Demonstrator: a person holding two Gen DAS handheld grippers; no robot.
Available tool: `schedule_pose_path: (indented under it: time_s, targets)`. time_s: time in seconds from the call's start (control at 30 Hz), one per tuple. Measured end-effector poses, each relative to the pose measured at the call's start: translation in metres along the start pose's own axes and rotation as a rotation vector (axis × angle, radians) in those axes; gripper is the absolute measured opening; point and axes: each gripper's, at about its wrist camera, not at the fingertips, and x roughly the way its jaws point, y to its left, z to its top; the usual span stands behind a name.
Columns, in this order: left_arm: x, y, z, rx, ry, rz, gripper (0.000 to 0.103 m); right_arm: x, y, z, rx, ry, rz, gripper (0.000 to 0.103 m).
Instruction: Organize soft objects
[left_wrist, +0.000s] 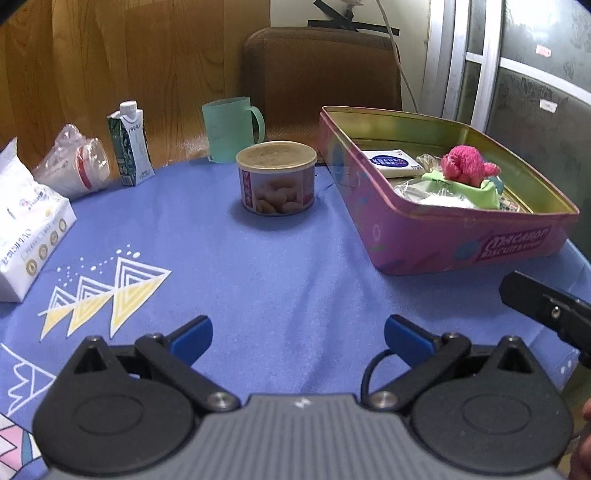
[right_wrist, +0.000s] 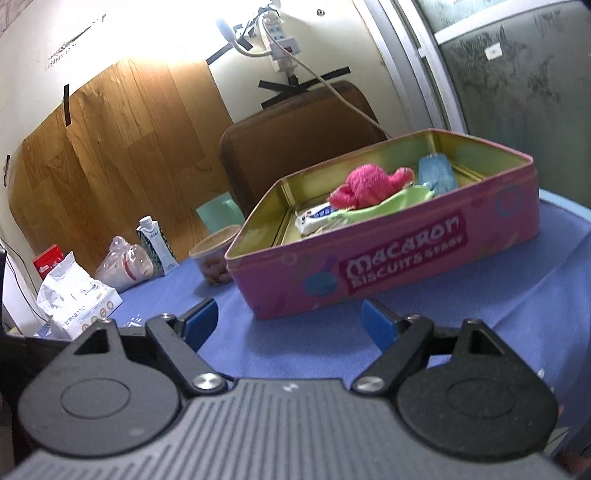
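With both your left gripper (left_wrist: 297, 339) and right gripper (right_wrist: 290, 323) spread wide and empty, and the pink plush (right_wrist: 364, 186) already lying in the tin (right_wrist: 388, 266), you risked nudging that tin when reaching toward the tissue pack (left_wrist: 26, 221).

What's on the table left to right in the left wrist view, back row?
tissue pack → bagged cups → milk carton → green mug → nut can → pink biscuit tin
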Motion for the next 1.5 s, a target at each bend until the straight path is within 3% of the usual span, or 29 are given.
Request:
schedule_pose_path:
  time_s: [1.5]
  targets:
    - [-0.0043, -0.0022, -0.0054, 0.139, -0.063, 0.092, 0.103, 0.0003, -0.0038, -0.0090, 0.047, 0.011, -0.006, 0.087]
